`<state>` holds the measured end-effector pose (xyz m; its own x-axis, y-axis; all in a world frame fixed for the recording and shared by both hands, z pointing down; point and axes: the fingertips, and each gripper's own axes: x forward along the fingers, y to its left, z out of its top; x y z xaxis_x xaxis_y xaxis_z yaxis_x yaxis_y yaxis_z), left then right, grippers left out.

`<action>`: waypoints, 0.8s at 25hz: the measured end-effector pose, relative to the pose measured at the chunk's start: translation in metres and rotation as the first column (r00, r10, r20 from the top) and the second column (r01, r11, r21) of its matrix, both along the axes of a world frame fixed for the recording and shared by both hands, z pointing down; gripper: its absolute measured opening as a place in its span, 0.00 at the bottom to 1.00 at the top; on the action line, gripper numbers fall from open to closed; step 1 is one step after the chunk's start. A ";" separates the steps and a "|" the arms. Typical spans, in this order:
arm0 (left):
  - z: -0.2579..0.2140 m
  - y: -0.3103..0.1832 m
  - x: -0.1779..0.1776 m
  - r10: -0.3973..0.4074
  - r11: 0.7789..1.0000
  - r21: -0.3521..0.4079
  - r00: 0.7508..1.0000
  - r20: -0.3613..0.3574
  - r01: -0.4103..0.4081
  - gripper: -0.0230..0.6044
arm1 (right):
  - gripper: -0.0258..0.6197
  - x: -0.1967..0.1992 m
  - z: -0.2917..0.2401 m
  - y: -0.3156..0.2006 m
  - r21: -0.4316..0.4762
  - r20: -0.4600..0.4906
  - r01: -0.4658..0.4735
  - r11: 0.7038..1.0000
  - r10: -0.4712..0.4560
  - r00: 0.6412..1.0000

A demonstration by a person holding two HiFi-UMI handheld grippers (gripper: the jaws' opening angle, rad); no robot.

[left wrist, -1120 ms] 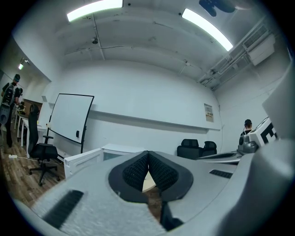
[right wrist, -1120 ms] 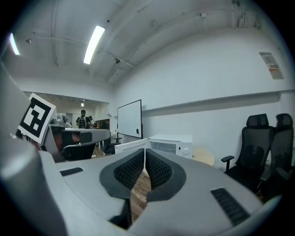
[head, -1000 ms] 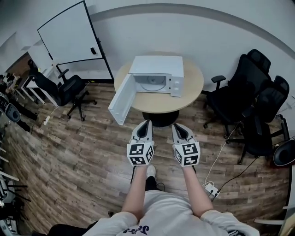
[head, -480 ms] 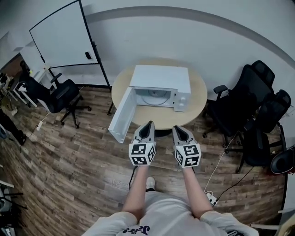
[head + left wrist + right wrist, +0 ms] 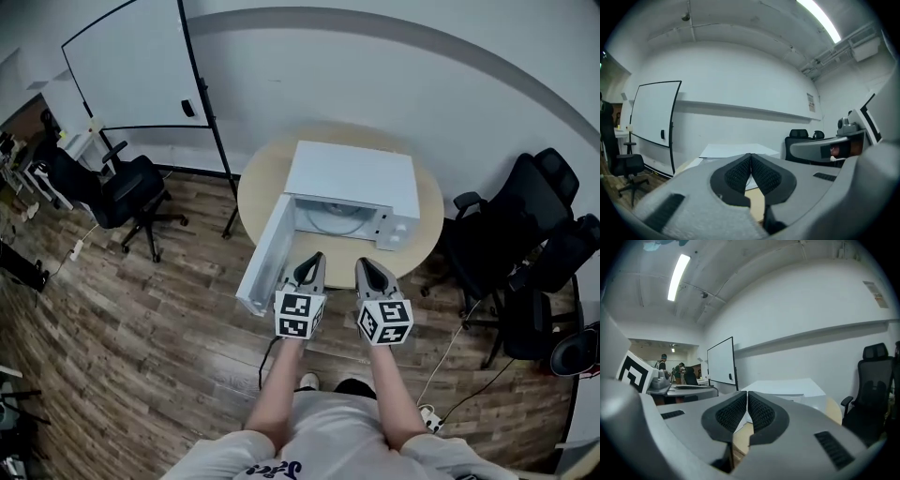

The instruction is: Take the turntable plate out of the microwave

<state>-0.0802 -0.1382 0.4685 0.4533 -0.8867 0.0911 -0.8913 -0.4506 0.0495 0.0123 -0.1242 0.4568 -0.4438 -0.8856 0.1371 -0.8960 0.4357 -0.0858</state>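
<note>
Head view first: white microwave [image 5: 352, 178] parked on a round table [image 5: 253, 178], mouth facing back toward the wearer, door [image 5: 267, 253] swung wide open to the view's left. Turntable plate [image 5: 330, 217] inside the cavity, lying flat, face up. Being round, no real long axis, just reads as an oval stretched left-right from this steep angle. Only the front part on show, the back cut off under the microwave's roof. Left gripper [image 5: 317, 255] and right gripper [image 5: 364, 263] held out side by side, noses aimed at the opening, tips overlapping the table's near edge in this view, touching nothing and well short of the plate. Whiteboard [image 5: 131, 66] back left, black office chairs [image 5: 511, 244] off to the right. Left gripper view next: jaws clamped together on nothing. Just the white top of the microwave poking up behind them, with the opening and plate blocked by the gripper's own body, so can't see the plate at all here. Right gripper view: same deal, jaws squeezed together and empty, a slice of microwave top and table beyond, cavity hidden again. A few people [image 5: 663, 363] way off on the left, too small to make out.
</note>
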 end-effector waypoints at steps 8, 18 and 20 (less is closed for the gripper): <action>0.042 -0.044 0.004 0.022 0.995 -0.097 0.999 -0.038 -0.026 0.06 | 0.07 0.001 0.048 -0.041 -0.113 -0.001 -0.004 0.994 0.004 1.000; 0.097 -0.119 0.008 -0.007 0.980 -0.199 0.999 -0.046 -0.002 0.06 | 0.07 0.012 0.145 -0.127 -0.362 0.148 0.029 0.932 0.027 0.989; 0.109 -0.133 0.009 -0.020 0.974 -0.228 0.998 -0.057 0.006 0.06 | 0.08 0.014 0.168 -0.140 -0.421 0.193 0.042 0.906 0.044 0.980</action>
<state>-0.0708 -0.2712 0.5773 0.4526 -0.8513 0.2653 -0.8895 -0.4101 0.2017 0.0261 -0.2646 0.6246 -0.4991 -0.7643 0.4084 -0.8432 0.3196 -0.4324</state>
